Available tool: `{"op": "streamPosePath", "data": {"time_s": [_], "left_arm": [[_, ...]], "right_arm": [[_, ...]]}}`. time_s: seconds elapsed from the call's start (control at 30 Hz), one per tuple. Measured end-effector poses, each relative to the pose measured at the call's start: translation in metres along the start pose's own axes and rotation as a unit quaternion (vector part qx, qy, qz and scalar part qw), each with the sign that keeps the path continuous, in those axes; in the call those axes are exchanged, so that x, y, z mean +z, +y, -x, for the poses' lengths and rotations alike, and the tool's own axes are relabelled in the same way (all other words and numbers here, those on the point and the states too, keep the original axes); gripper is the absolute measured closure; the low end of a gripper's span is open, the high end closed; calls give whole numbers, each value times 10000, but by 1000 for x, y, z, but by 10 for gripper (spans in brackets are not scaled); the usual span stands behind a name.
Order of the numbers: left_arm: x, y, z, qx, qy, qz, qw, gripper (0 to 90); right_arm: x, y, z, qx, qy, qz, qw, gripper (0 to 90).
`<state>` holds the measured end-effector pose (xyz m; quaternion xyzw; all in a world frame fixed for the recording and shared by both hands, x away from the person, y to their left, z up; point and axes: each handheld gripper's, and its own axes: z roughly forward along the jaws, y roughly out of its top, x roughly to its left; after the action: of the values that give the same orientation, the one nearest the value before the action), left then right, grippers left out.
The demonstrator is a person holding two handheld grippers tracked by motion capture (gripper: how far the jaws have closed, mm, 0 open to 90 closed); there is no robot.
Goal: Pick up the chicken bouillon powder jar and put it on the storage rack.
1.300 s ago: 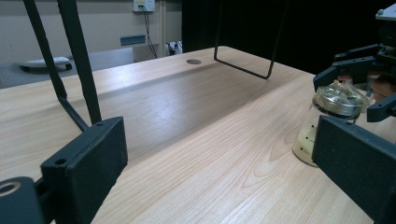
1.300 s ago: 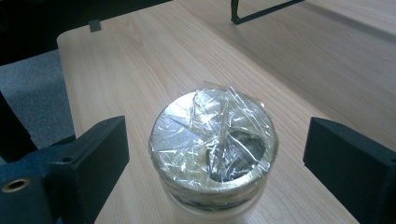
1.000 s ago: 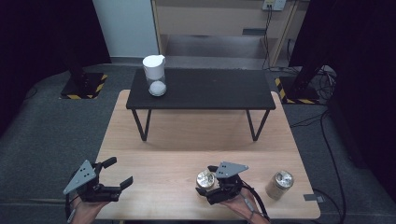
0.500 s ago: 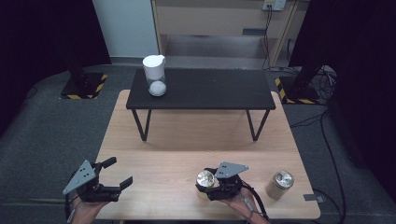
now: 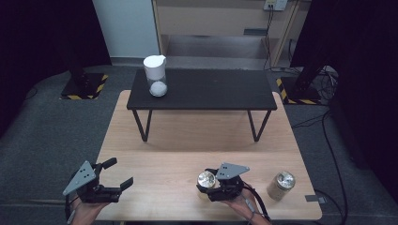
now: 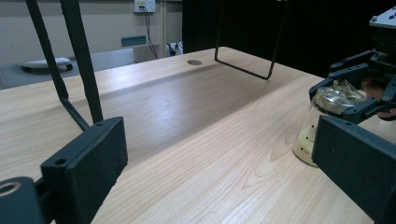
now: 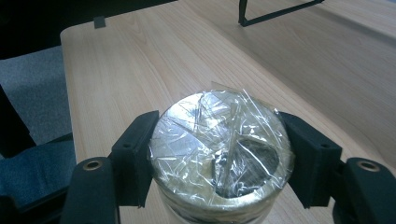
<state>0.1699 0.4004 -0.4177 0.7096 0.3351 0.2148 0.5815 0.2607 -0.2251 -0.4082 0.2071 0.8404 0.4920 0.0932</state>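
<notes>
At the near left corner the left gripper (image 5: 115, 176) hangs with jaws apart, holding nothing. Near the table's (image 5: 187, 140) front edge, right of centre, the right gripper (image 5: 209, 183) has just closed and is clamped on the film-covered jar (image 7: 219, 149); the grasp looks done, the lift remains. A second jar (image 5: 280, 185) stands further right, with open tabletop ahead.

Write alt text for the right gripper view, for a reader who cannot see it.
The right gripper is shut on a jar, its two black jaws pressing on either side of the round top, which is covered with crinkled clear film. Its jaws have just been closing on it. Behind lies a light wooden table.
</notes>
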Motion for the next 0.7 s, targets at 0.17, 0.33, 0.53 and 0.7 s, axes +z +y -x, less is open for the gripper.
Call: {"op": "streamPosePath", "data": {"time_s": [0.17, 0.33, 0.53, 0.7], "left_arm": [[0, 0, 0, 3, -7, -12, 10000, 26], [0, 0, 0, -7, -11, -13, 10000, 26], [0, 0, -1, -9, -13, -15, 10000, 26], [0, 0, -1, -10, -21, -23, 10000, 26]], "right_arm": [[0, 2, 1, 21, 37, -31, 10000, 351], [0, 7, 3, 19, 95, -55, 9999, 351], [-1, 17, 3, -25, 167, -87, 9998, 352], [-6, 29, 3, -88, 232, -108, 9996, 352]]}}
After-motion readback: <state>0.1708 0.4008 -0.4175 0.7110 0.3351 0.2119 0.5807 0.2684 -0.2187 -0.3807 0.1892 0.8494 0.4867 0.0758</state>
